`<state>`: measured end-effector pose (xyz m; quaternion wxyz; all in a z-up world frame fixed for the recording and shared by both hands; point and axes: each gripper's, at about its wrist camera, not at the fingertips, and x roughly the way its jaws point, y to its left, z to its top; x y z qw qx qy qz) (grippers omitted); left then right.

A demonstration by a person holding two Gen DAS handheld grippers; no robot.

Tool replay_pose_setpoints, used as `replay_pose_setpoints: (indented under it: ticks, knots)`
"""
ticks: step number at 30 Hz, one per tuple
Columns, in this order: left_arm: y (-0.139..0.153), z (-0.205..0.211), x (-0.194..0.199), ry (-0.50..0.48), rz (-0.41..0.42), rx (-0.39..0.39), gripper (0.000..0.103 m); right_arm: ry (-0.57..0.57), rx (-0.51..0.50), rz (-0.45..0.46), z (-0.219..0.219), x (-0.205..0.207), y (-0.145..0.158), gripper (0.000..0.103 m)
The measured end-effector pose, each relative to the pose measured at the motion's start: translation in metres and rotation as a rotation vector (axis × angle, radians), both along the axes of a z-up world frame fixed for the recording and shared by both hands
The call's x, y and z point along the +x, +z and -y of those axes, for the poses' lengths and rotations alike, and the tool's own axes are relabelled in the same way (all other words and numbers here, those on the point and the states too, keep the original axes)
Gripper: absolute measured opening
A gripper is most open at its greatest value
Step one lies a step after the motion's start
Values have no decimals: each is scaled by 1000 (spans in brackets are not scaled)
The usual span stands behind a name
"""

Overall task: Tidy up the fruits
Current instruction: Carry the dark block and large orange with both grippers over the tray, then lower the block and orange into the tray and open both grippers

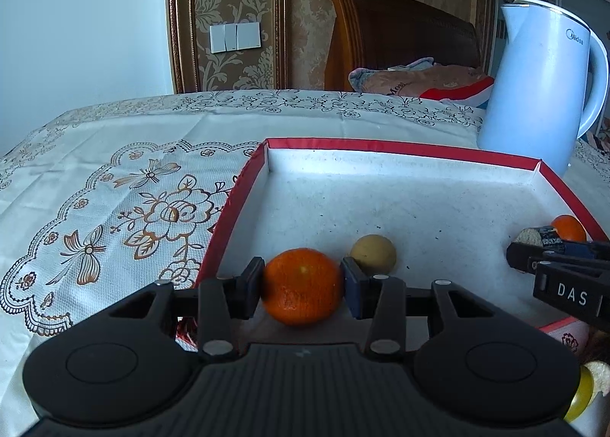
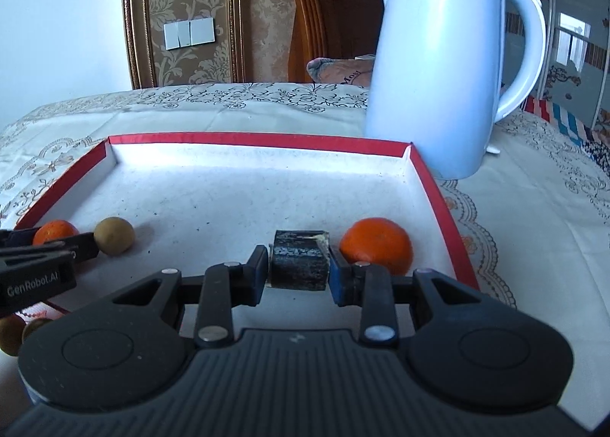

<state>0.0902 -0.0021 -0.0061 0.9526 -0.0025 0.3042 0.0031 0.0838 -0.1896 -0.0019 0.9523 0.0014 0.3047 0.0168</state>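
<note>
Orange fruit: a tangerine (image 1: pixel 302 286) sits clamped in the left gripper (image 1: pixel 302 286), low over the tray's near-left corner.
Dark chunk: a rough-barked cut piece (image 2: pixel 299 265) (kind unclear) is pinched in the right gripper (image 2: pixel 299 265).
Tray: a red-rimmed tray (image 2: pixel 259 140) also holds a second tangerine (image 2: pixel 375 245) and a tan fruit (image 2: pixel 114 236).
Beyond: a white kettle (image 2: pixel 438 67) stands on the cloth (image 1: pixel 114 140).

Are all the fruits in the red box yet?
Not yet. A small tan round fruit and one orange tangerine already lie in the red-rimmed white box. The left gripper holds another tangerine; the right gripper holds a dark chunk. Yellowish fruits wait outside.
</note>
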Motion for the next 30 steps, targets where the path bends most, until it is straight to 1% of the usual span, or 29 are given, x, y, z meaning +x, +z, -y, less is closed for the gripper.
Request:
replay_pose_setpoints:
  ticks: [6, 8, 9, 10, 11, 12, 14, 16, 17, 20, 22, 24, 26, 30]
  knots:
    - [-2, 2, 0, 5, 2, 16, 44, 3, -5, -1, -1, 0, -1, 33]
    - [-2, 2, 0, 5, 1, 17, 45, 3, 3, -2, 0, 0, 0, 37]
    - [-2, 2, 0, 7, 0, 15, 47, 1, 5, 1, 1, -1, 0, 38]
    - [-2, 2, 0, 10, -1, 12, 52, 0, 2, 5, 0, -1, 1, 39]
    - [-2, 1, 0, 11, -1, 8, 56, 2, -1, 8, 0, -2, 1, 42]
    - [-2, 0, 0, 9, -2, 5, 57, 5, -2, 11, -1, -3, 1, 45]
    - [-1, 0, -1, 8, 1, 6, 59, 7, -5, 16, -2, -5, 1, 48]
    - [-2, 1, -2, 3, 3, 7, 63, 8, -11, 22, -3, -6, 1, 48]
    - [-2, 1, -2, 1, 4, 5, 64, 9, -8, 24, -2, -7, 2, 50]
    - [-1, 0, -3, 1, 7, 0, 64, 9, 6, 34, -1, -10, 3, 63]
    - [-1, -1, -4, 2, 7, -12, 64, 4, -5, 56, -2, -15, 4, 70]
    - [0, -4, -5, 3, 9, -24, 64, 1, -18, 78, -3, -18, 6, 79]
    - [1, -7, -8, 1, 12, -38, 65, -1, -17, 94, -2, -23, 7, 80]
    - [5, -13, -15, -3, 22, -83, 65, -4, 12, 106, 3, -31, 10, 86]
